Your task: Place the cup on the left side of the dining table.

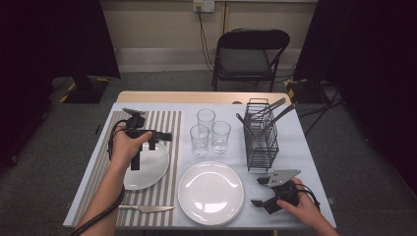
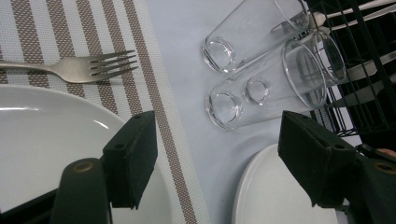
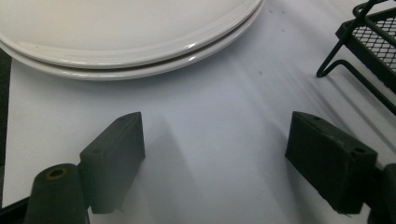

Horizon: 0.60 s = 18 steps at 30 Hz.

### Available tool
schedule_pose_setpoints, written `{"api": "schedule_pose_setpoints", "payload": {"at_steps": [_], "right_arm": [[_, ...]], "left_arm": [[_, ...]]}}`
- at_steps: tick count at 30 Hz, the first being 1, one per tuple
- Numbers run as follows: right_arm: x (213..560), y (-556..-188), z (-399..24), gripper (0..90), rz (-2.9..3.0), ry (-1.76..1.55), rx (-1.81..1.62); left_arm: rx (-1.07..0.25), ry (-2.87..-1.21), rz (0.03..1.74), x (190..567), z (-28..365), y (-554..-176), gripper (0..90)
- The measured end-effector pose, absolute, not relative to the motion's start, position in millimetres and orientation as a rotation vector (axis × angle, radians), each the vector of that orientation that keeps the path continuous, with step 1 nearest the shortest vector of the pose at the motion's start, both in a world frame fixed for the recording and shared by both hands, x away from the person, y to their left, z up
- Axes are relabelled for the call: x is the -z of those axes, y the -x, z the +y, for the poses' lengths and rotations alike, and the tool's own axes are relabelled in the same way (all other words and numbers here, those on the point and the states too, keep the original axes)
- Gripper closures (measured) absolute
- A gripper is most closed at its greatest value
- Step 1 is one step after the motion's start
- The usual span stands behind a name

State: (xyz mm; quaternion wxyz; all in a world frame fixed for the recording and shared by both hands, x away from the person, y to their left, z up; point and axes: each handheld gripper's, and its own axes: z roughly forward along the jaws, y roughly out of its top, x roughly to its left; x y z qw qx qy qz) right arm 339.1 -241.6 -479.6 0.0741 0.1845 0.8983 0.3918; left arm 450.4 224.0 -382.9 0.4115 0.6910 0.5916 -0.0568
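While the left gripper [image 1: 164, 136] hangs released and empty over the plate [image 1: 152, 169] on the striped mat [image 1: 169, 123], the three glasses [image 1: 206, 132] stand near; a careless sideways sweep could topple them. Right gripper [image 1: 260, 191], also released, rests between stacked plates [image 1: 210, 192] and cutlery rack [image 1: 260, 135], with little open room.

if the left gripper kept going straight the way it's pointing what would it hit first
Most likely the nearest of the three glasses, ahead of the open left gripper across bare tablecloth; the gripper's height is unclear, so it might pass above them.
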Motion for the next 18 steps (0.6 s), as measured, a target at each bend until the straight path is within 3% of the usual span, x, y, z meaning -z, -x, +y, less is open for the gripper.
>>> {"api": "schedule_pose_setpoints", "payload": {"at_steps": [18], "right_arm": [[479, -339, -242, 18.4, 2.695, -0.555, -1.174]], "left_arm": [[0.150, -1.752, 1.473, 375, 208, -459, 28.2]]}}
